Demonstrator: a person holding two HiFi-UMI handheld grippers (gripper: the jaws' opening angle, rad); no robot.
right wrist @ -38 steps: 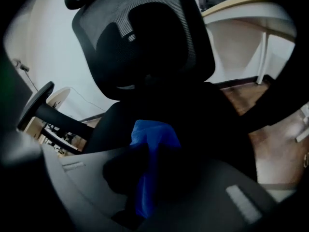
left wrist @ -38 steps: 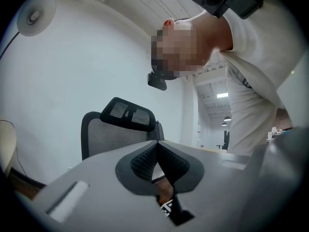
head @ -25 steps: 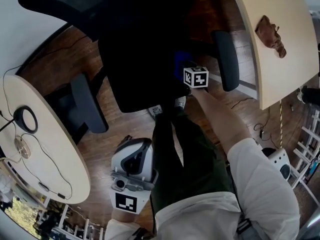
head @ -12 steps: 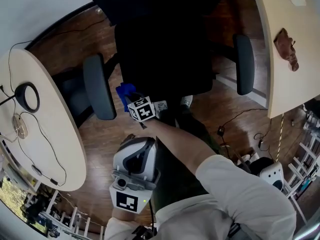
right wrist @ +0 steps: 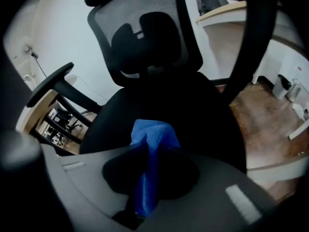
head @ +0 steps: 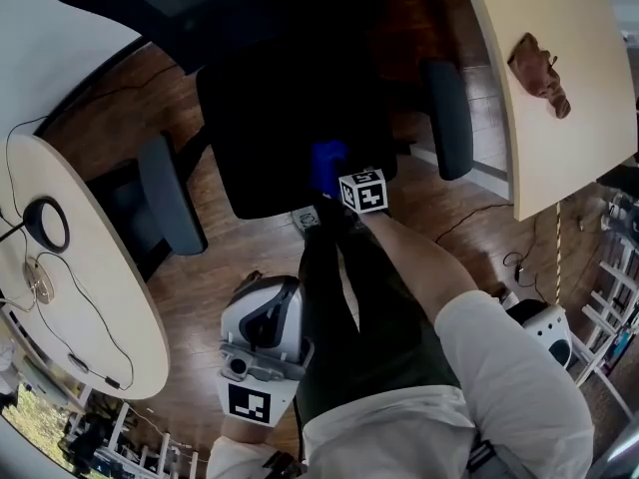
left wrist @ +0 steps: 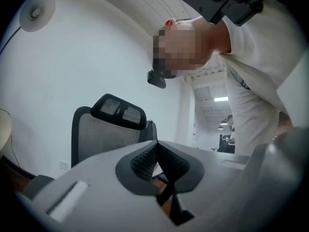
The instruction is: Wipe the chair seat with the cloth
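The right gripper [right wrist: 146,178] is clamped on the blue cloth [right wrist: 153,135], which bunches out past its tips over the chair seat [right wrist: 203,115] just ahead. Soft, light and floppy, the cloth probably holds best by a thick fold. The left gripper [left wrist: 155,164] is closed and empty.

wooden floor [head: 235,262], bare boards. above it, chair seat [head: 270,118], black, with blue cloth [head: 326,166] at its front part. pale table [head: 574,143] at right: one brown crumpled item [head: 539,73]. rounded table [head: 75,287] at left: black ring [head: 45,225], thin cables [head: 95,332].
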